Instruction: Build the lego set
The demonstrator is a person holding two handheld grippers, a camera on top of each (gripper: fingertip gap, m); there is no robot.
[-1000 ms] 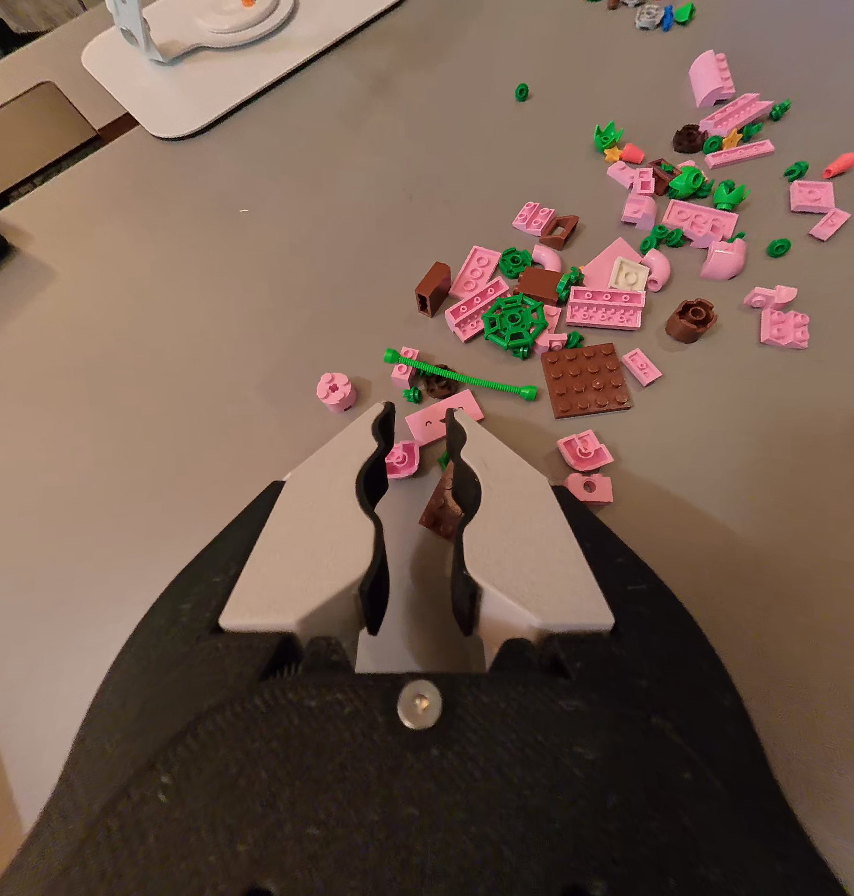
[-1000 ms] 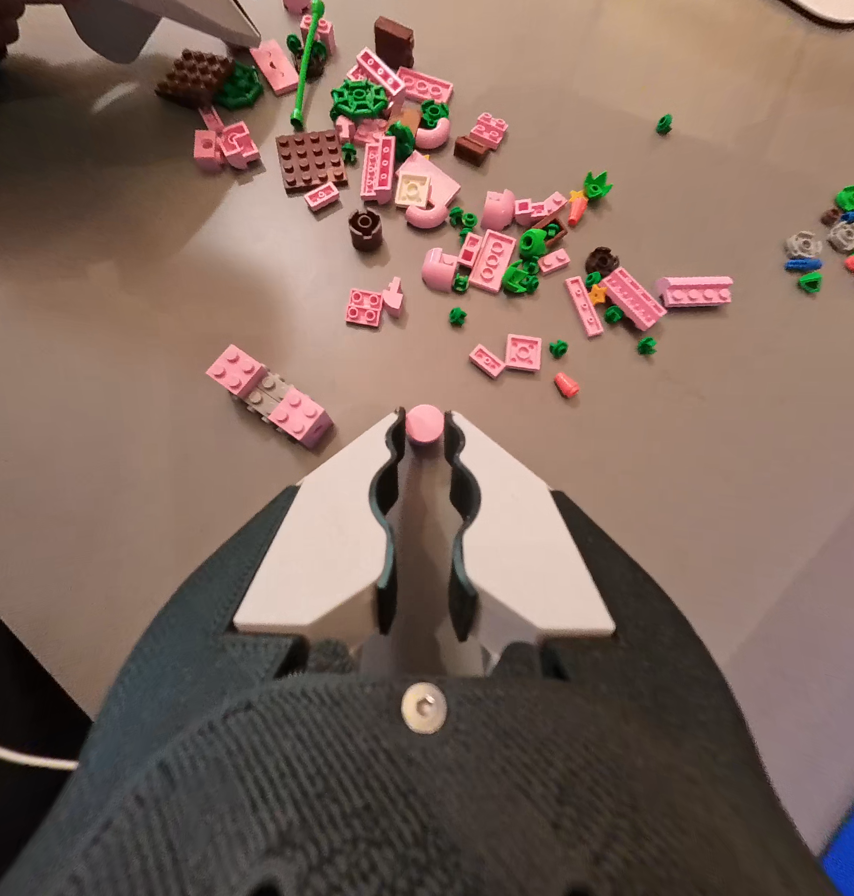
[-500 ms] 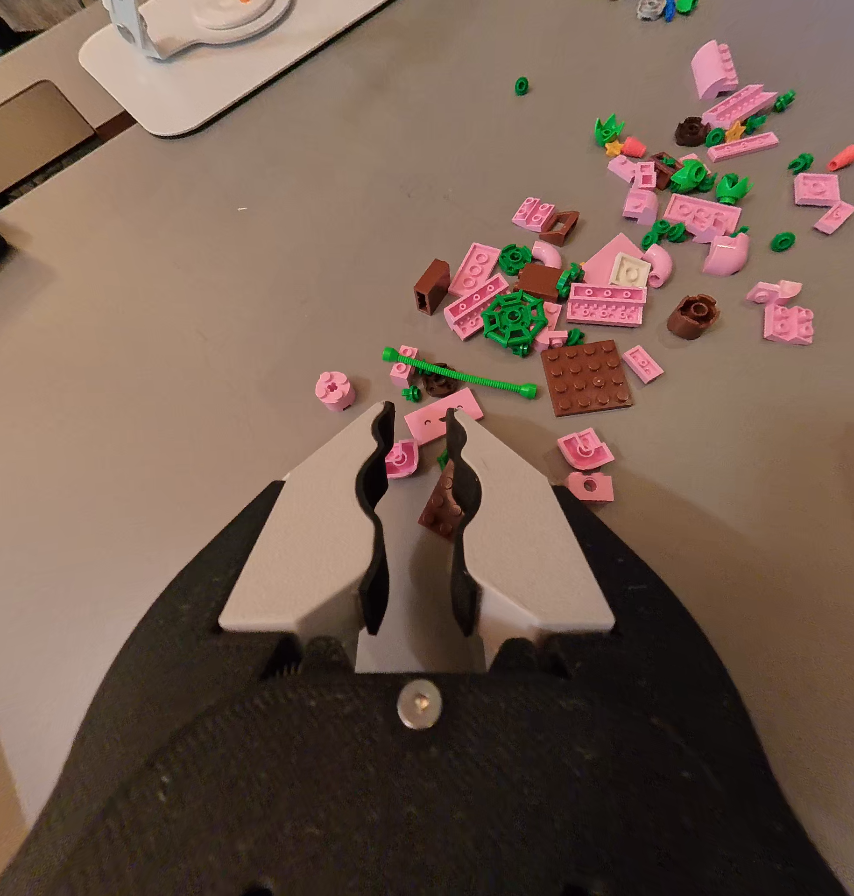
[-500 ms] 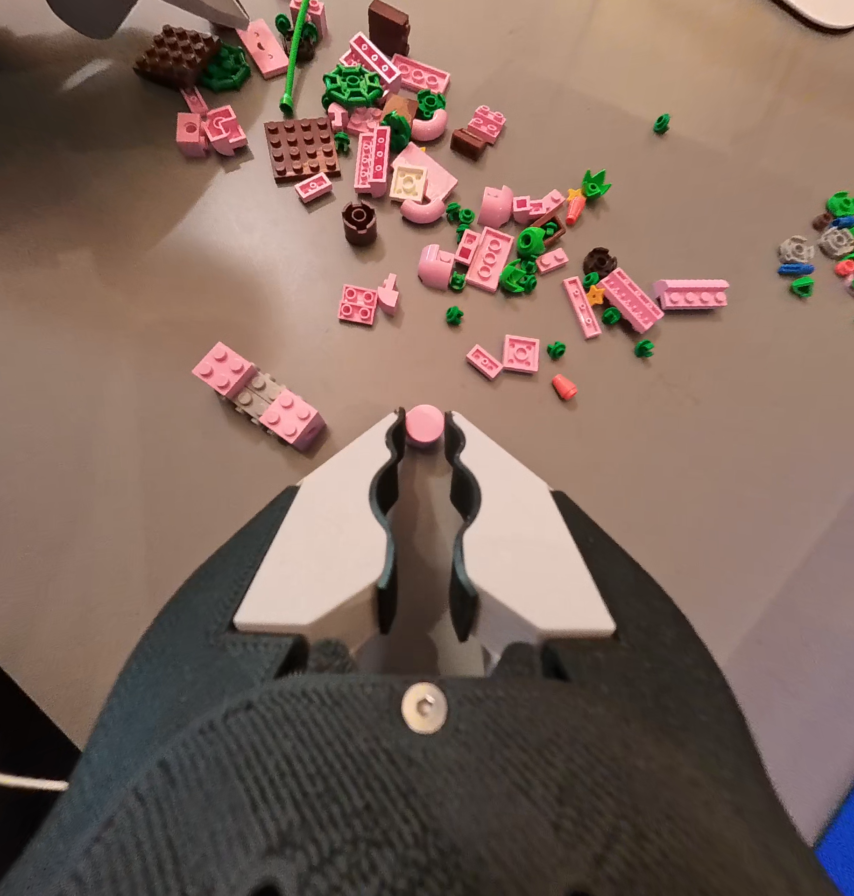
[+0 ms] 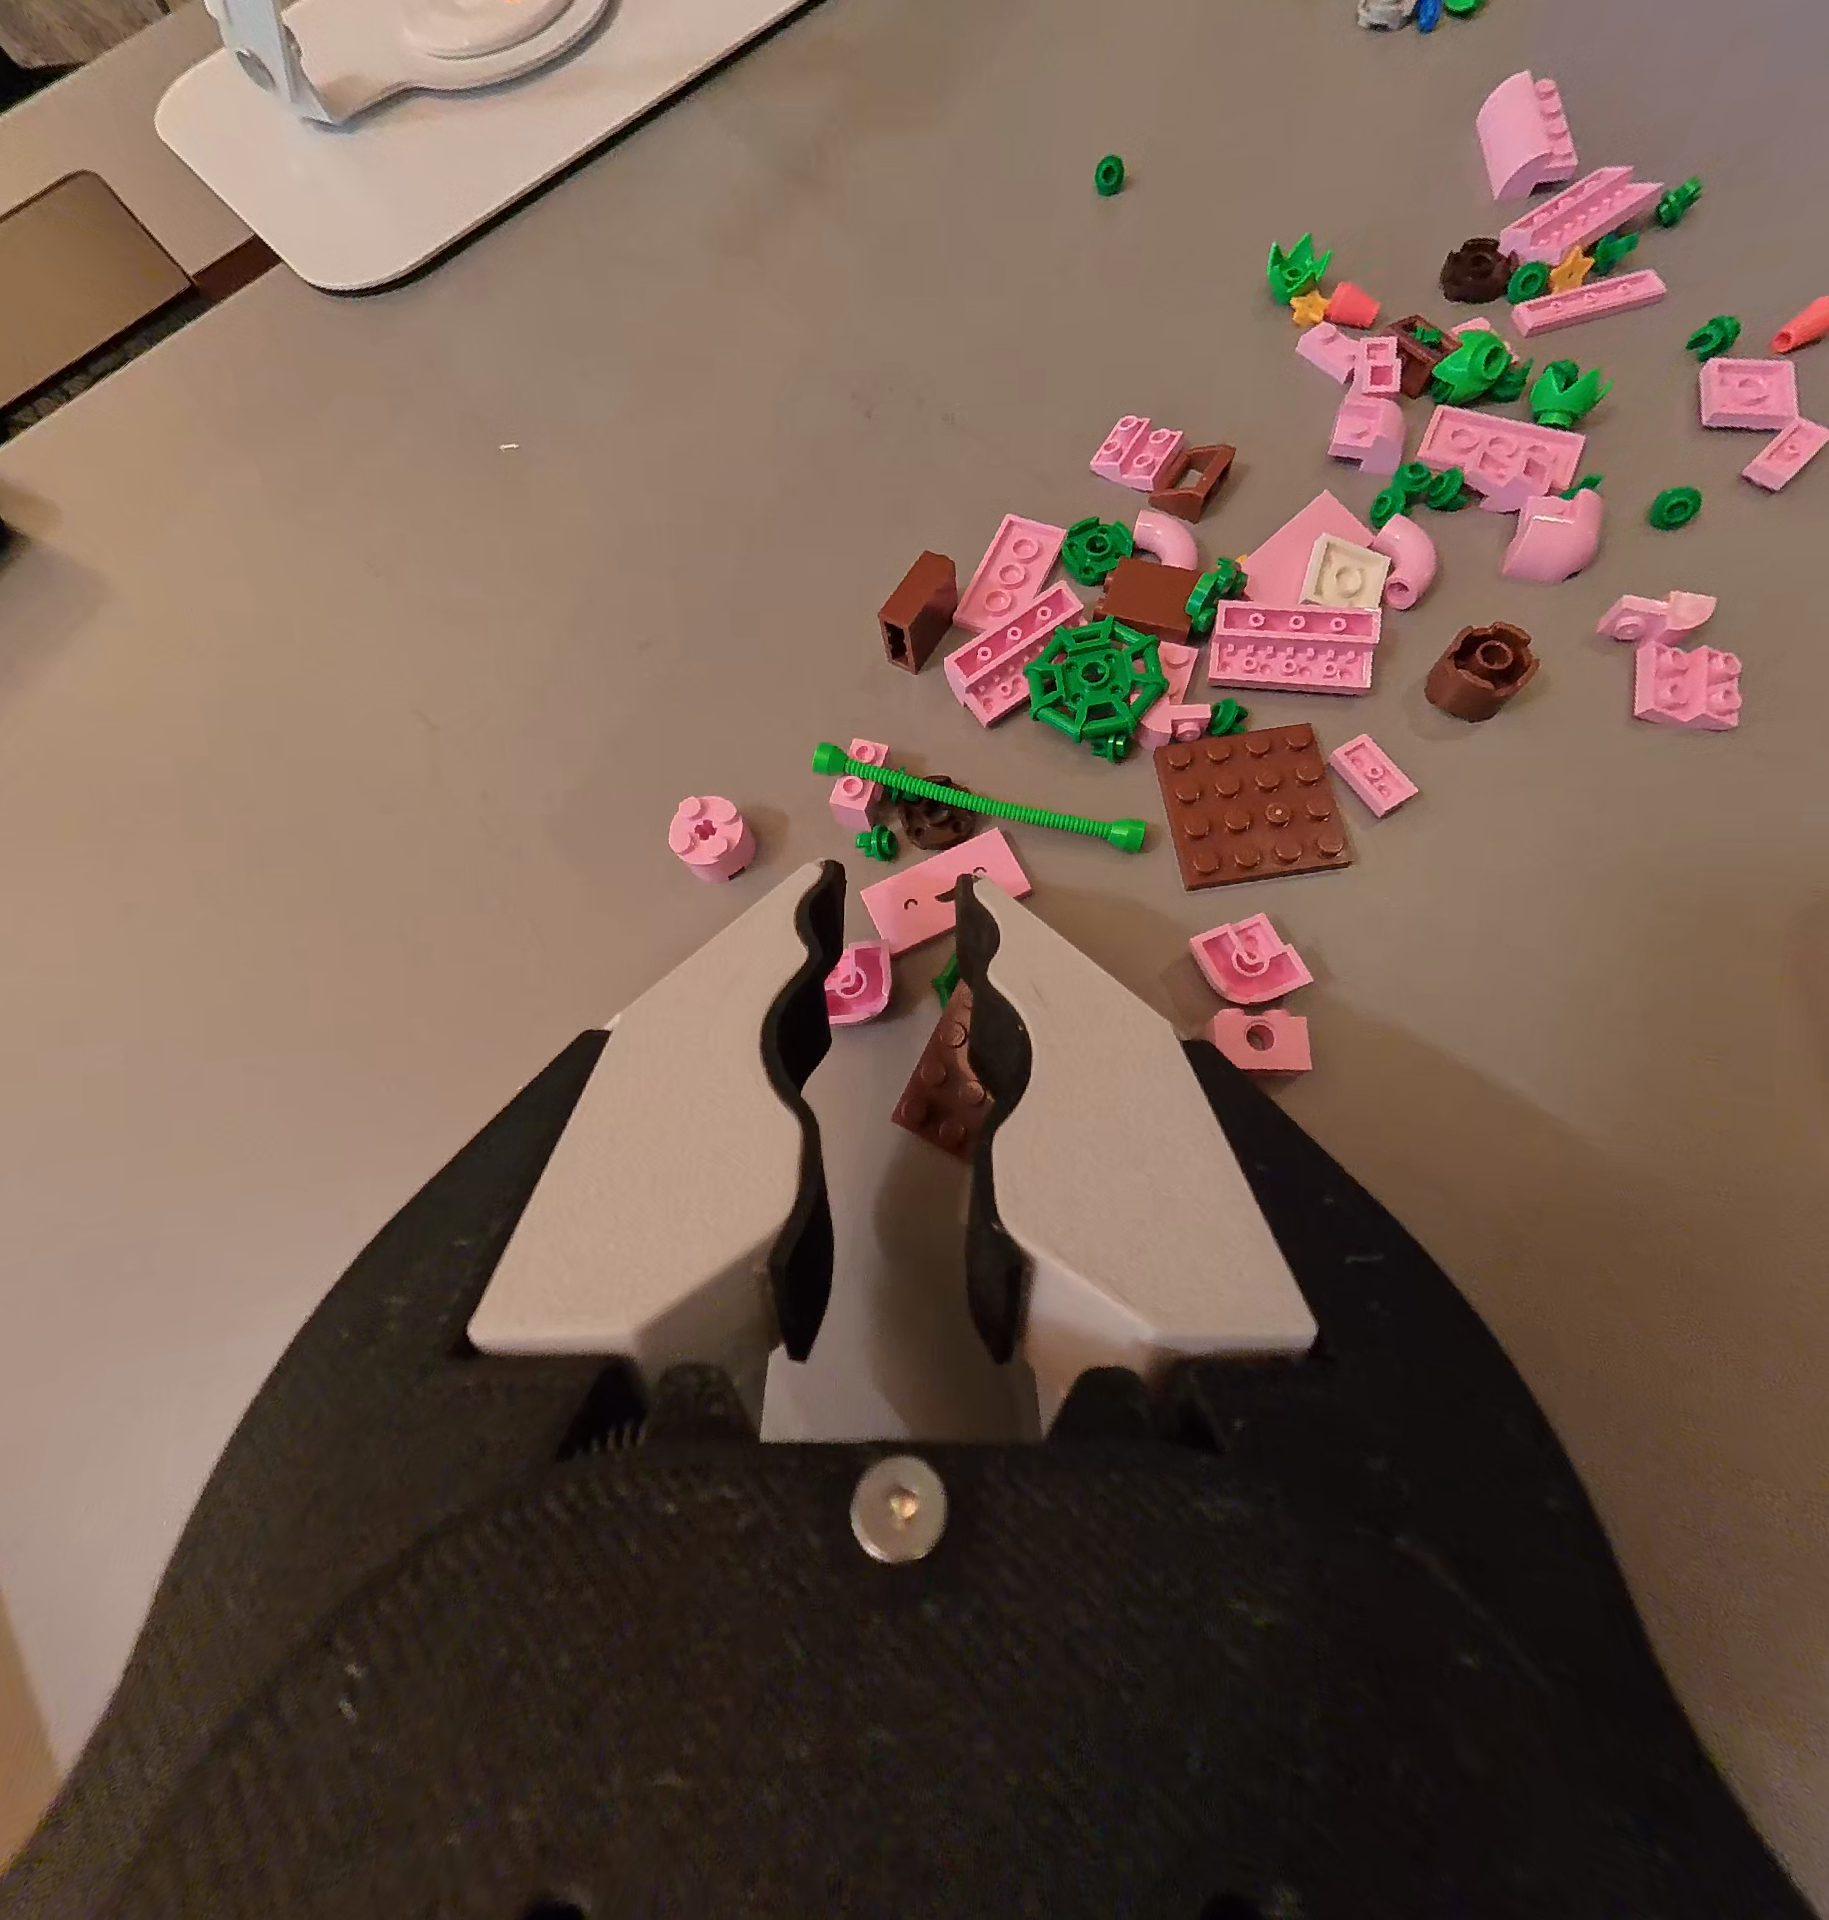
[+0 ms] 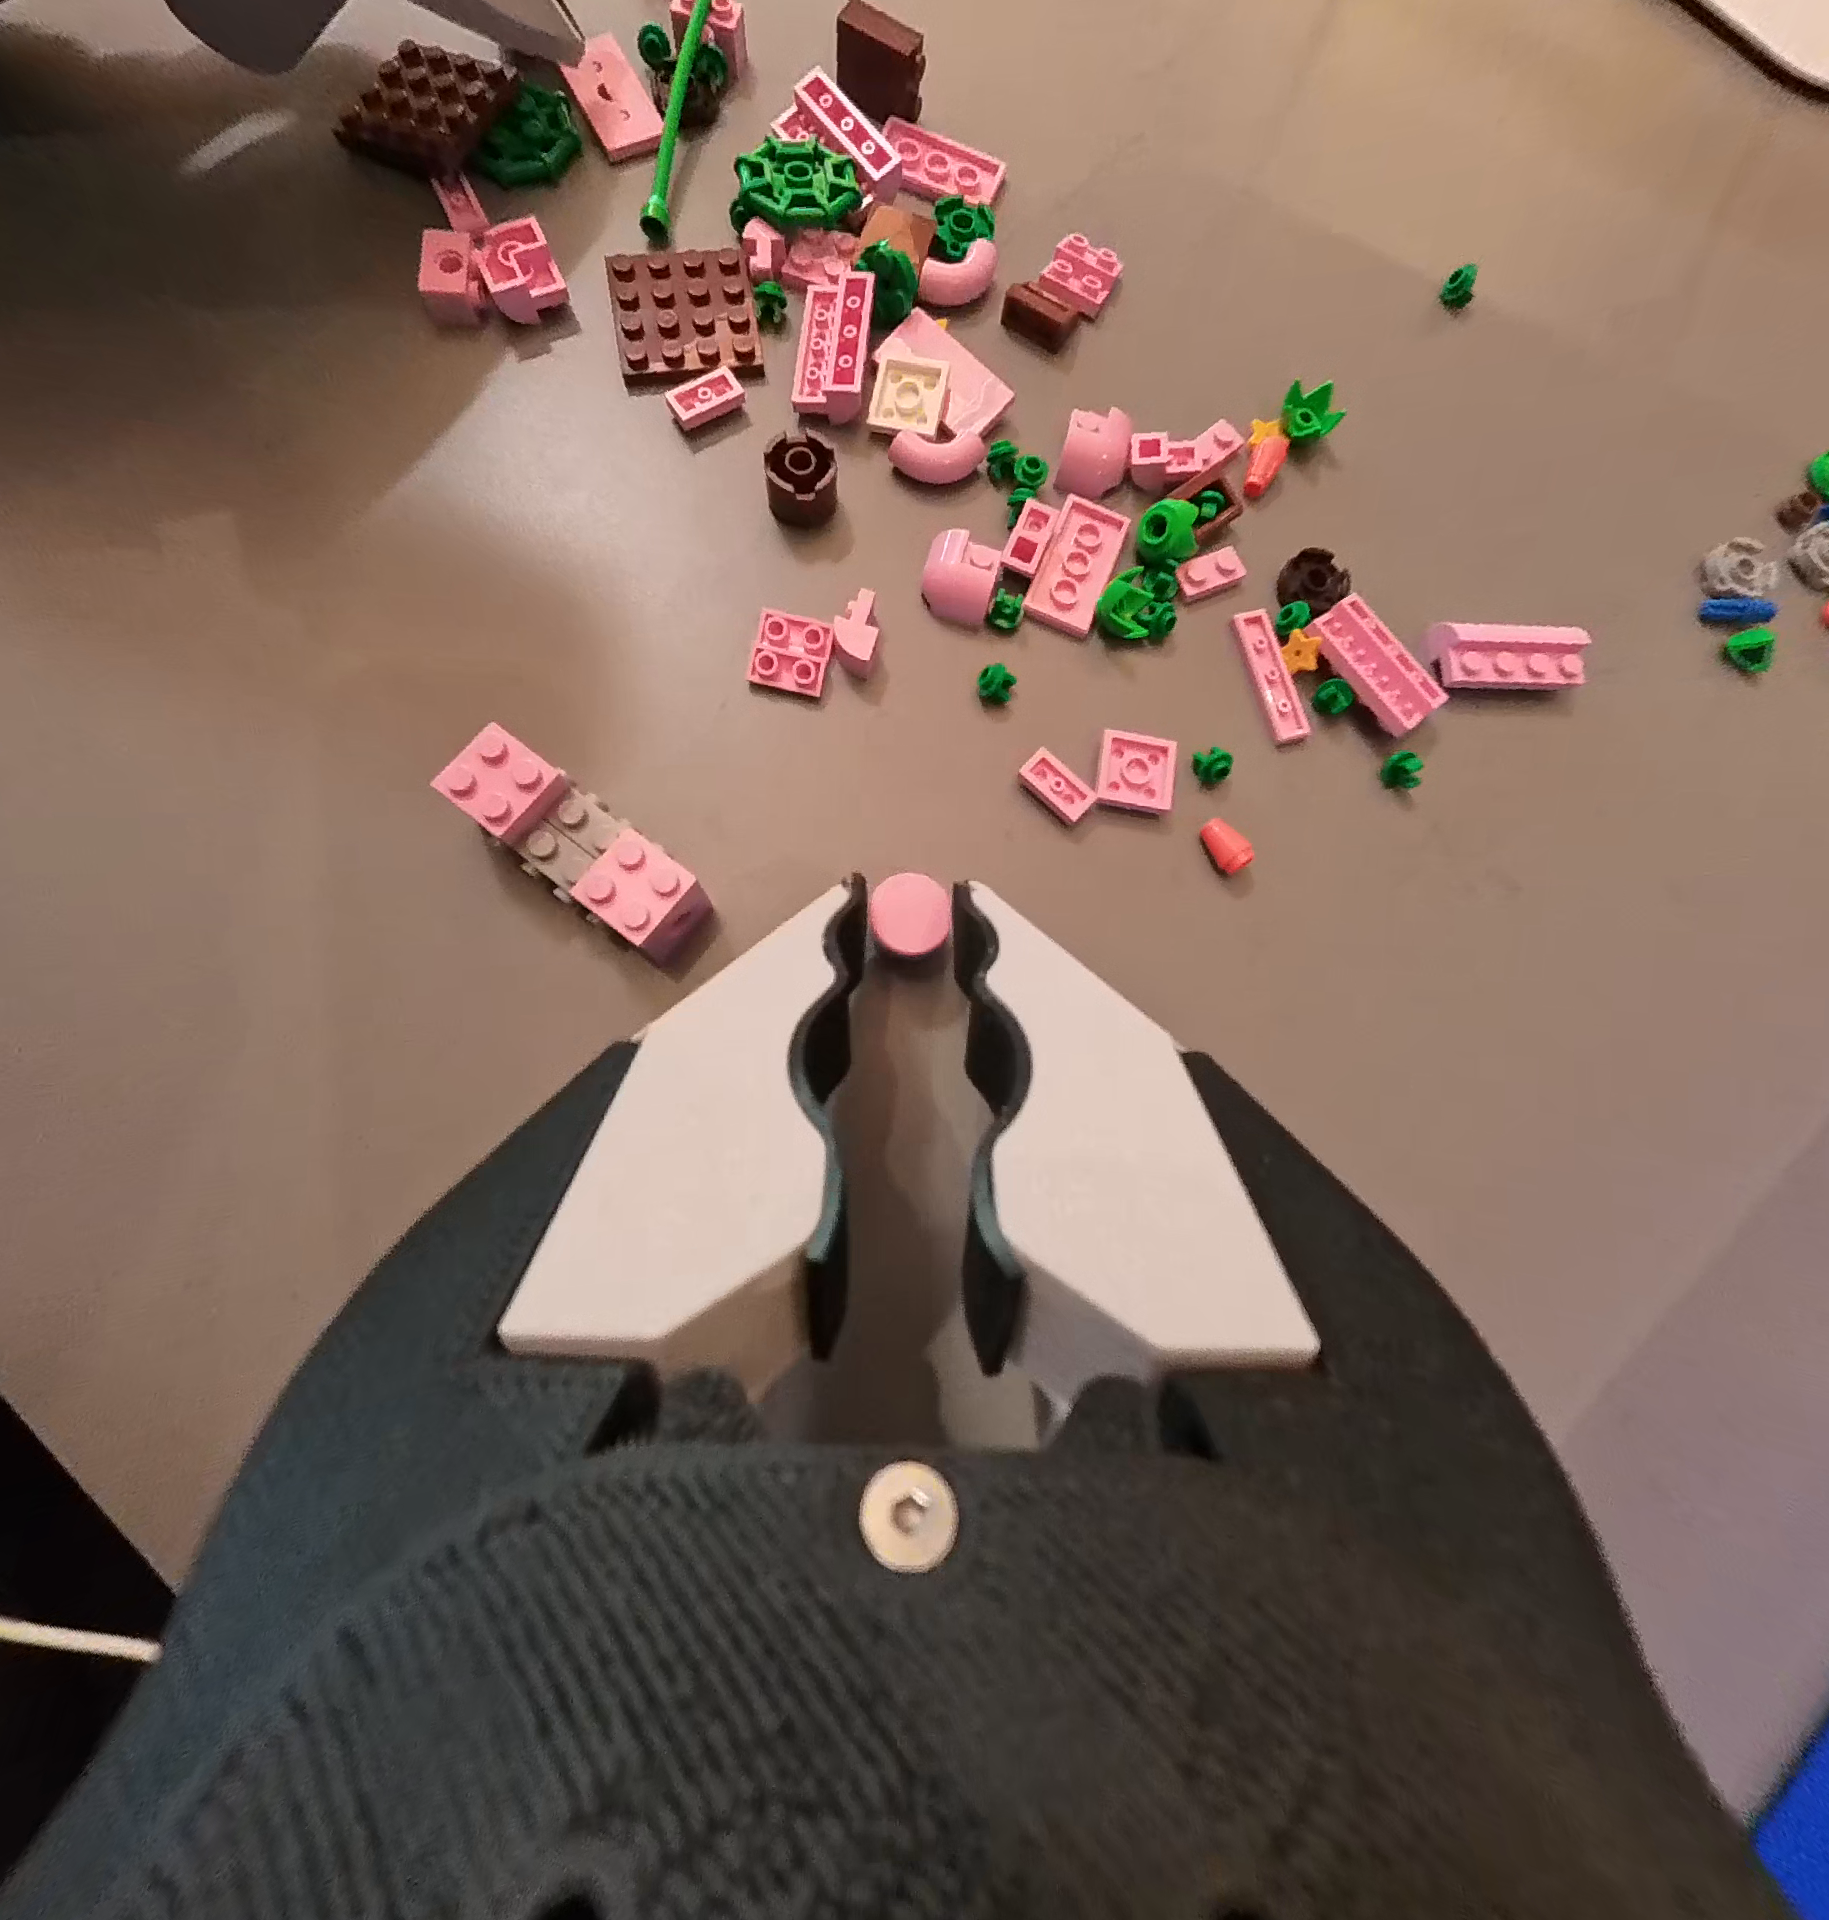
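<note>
My right gripper [image 6: 908, 899] is shut on a small round pink piece [image 6: 908, 927] at its tips, just above the grey table [image 6: 266, 520]. A pink and grey brick assembly [image 6: 567, 842] lies to its left. My left gripper [image 5: 899, 888] is open and empty over the near end of the loose pile. A small brown studded plate [image 5: 941, 1081] lies between its fingers, partly hidden by the right finger. A pink tile [image 5: 941, 883] lies at its tips. The left gripper also shows in the right wrist view [image 6: 390, 21], at the top left.
Several loose pink, green and brown pieces spread across the table, among them a brown square plate [image 5: 1253, 805], a green rod [image 5: 977, 800] and a pink round brick [image 5: 712, 836]. A white stand on a flat base [image 5: 422, 156] sits far left. Small grey and blue bits [image 6: 1814, 582] lie far right. The flat base [image 5: 422, 156] is closer to my left gripper, around 30 cm from its tips; the right tips are 40 cm off.
Both views have shifted slightly, with the pile sliding a little up the frame. The right gripper still holds the round pink piece. The left jaws stay equally open.
</note>
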